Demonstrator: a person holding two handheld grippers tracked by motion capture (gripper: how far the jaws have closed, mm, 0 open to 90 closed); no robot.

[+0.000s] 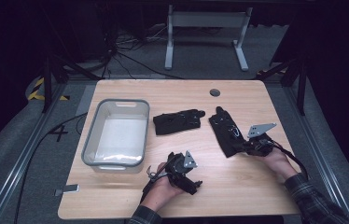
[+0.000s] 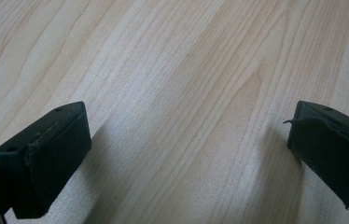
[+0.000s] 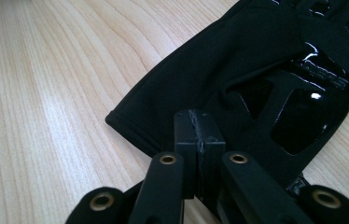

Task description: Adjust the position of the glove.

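Wood-grain tabletop, pale and rounded at the corners, with a small round grey cap set in it near the far edge. Beyond the table lies grey carpet, with loose black cables and the white legs of a second table farther back; the room's edges are dark. Yellow-and-black striped tape marks the floor at the left.

On the tabletop, a clear plastic bin with a grey rim stands at the left. Just right of it lies a black glove, and well apart from that, farther right, a second black glove lies at an angle.

The right gripper rests at the cuff end of the second glove, its jaws closed together; whether any fabric is pinched between them cannot be told. Glossy raised lettering sits on the back of this glove, possibly a brand mark, too blurred to read.

The left gripper is held near the front edge of the table, its jaws standing wide open over bare wood with nothing between them.
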